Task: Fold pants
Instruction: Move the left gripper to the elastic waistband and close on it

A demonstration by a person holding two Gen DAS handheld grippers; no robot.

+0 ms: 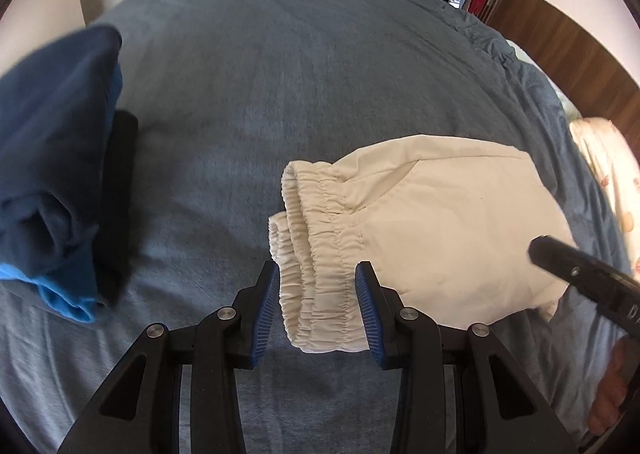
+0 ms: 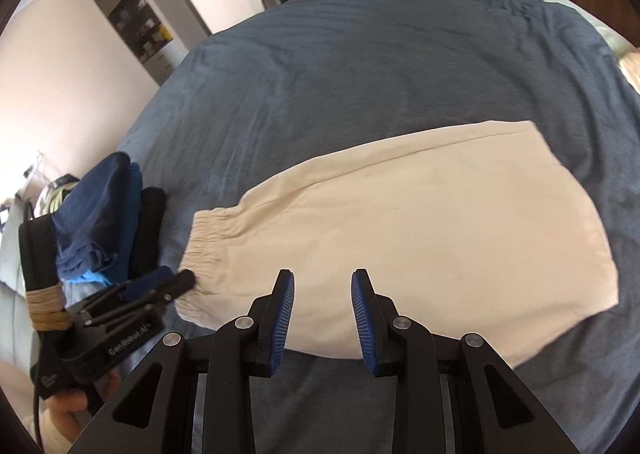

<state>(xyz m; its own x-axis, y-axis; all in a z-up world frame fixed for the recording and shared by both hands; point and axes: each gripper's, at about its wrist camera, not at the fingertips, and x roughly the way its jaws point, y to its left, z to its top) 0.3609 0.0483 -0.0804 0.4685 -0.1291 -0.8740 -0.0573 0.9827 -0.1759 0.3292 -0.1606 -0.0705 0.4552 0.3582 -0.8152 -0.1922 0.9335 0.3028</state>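
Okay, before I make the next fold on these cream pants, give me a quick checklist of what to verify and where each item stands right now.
1. Left tool open around the elastic cuffs: ok, open, nothing clamped.
2. Right tool open over the near edge of the cream pants: ok.
3. Pants lying flat on the blue bedsheet: ok.
4. Cuffs stacked evenly: not ok, one pokes out past the other.
5. Pile of folded dark clothes apart from the pants: ok.
6. Layers beneath aligned: cannot tell.

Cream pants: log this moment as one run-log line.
cream pants folded, flat on blue bedspread | left tool open at elastic cuffs | right tool open | folded clothes stack left
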